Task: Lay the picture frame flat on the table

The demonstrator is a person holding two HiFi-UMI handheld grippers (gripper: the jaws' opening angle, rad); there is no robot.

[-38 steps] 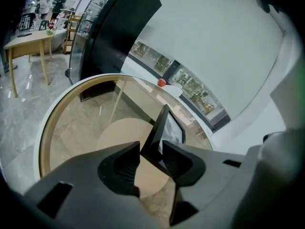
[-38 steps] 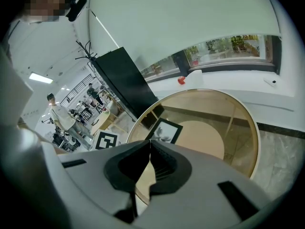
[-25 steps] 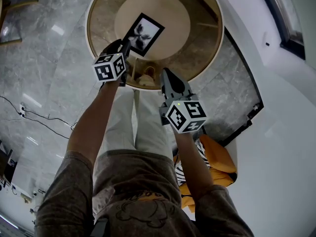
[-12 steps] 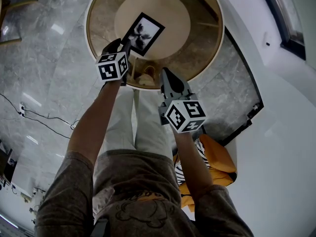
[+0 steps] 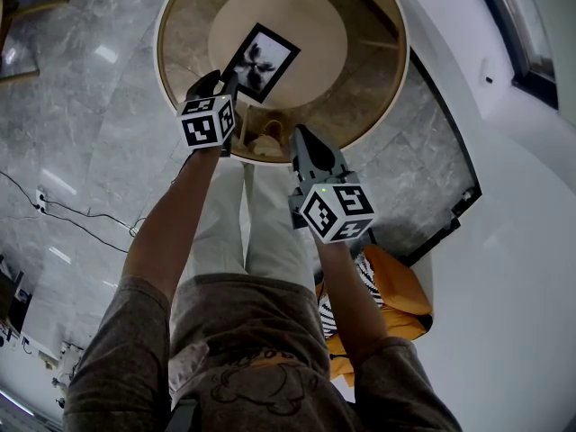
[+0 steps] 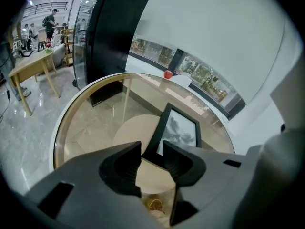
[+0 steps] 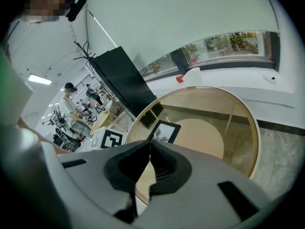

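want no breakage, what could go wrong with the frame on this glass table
The left gripper pinches only one corner of the picture frame, so it may twist or slip. The table top is glass: a dropped frame could land hard. The right gripper is shut and off the frame, giving no support.

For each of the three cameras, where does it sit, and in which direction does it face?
Head view: on the person's head, facing steeply down at the round table and the frame; it shows the forearms, the legs, the left hand-held gripper and the right hand-held gripper.
Left gripper view: on the left hand-held gripper, facing along its jaws across the table; the frame's corner sits between the jaws.
Right gripper view: on the right hand-held gripper, facing over its closed, empty jaws to the table; the left hand-held gripper also shows.
Shared: all three show the frame and the table.
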